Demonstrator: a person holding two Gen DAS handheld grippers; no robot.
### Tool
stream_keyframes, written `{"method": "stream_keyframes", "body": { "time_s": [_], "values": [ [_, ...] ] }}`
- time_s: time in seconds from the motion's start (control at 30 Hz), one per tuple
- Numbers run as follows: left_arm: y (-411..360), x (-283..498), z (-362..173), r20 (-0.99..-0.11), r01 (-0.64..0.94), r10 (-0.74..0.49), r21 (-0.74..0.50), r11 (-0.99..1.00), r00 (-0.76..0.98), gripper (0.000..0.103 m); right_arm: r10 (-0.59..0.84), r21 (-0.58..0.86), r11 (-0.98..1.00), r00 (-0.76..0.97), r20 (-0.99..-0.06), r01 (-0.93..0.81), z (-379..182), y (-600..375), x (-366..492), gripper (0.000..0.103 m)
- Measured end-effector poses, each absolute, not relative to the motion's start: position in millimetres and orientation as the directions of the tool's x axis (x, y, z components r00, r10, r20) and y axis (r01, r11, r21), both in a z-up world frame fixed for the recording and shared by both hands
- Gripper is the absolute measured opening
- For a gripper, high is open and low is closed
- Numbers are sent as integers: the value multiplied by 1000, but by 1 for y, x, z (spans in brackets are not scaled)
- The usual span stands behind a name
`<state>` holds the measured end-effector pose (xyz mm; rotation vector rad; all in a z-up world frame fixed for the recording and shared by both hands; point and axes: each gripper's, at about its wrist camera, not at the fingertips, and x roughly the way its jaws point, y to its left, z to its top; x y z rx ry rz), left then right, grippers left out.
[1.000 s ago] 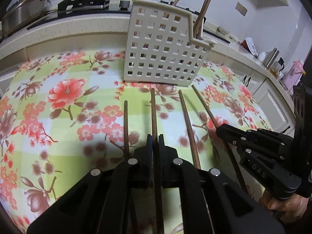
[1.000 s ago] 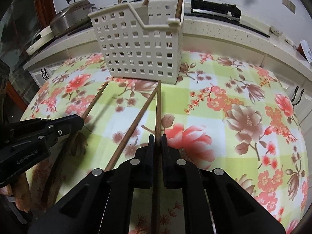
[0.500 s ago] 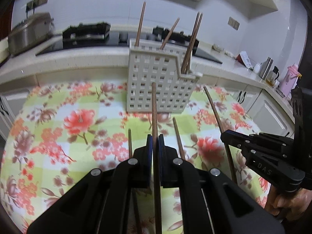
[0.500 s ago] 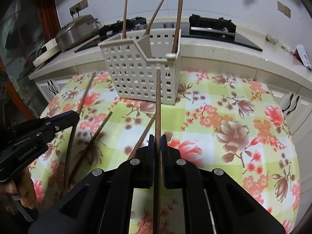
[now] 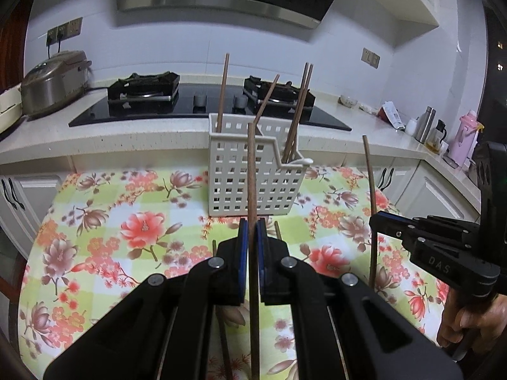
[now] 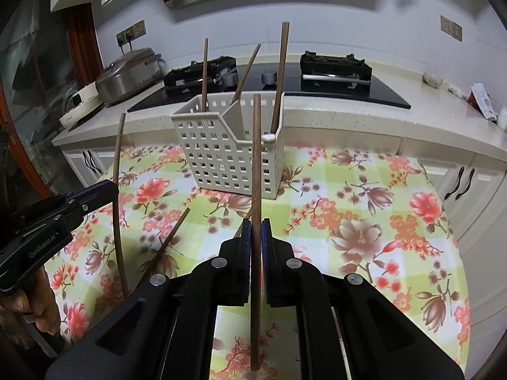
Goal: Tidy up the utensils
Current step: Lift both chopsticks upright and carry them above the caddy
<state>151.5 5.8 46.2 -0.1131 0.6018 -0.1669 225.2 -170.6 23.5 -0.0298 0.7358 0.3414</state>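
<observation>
Chopstick (image 5: 252, 171) is clamped in the left tongs (image 5: 252, 237), another chopstick (image 6: 256, 158) in the right tongs (image 6: 256, 237), both seemingly clear of the tablecloth (image 5: 104, 237).

"DAS" on right claw (image 5: 375, 223), "GenRobot.AI" on left claw (image 6: 111, 190) — white lettering (both sideways)

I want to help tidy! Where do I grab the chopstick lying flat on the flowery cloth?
Grip the lying chopstick mid-shaft, coming from above with the tool's fingers straddling it crosswise: it is thin, lies flat on the tablecloth, and offers no raised end.
</observation>
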Motion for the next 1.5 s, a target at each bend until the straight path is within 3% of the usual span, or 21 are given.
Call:
{"method": "stream_keyframes", "body": {
  "time_s": [1.07, 1.5],
  "values": [
    [8, 144, 81, -494, 162, -218, -154, 975, 842, 5, 293, 59, 945, 750, -594, -322, 61, -175, 212, 7],
    [18, 175, 150, -435, 196, -232, -126, 972, 870, 5, 324, 65, 938, 794, -514, -341, 128, -172, 255, 7]
  ]
}}
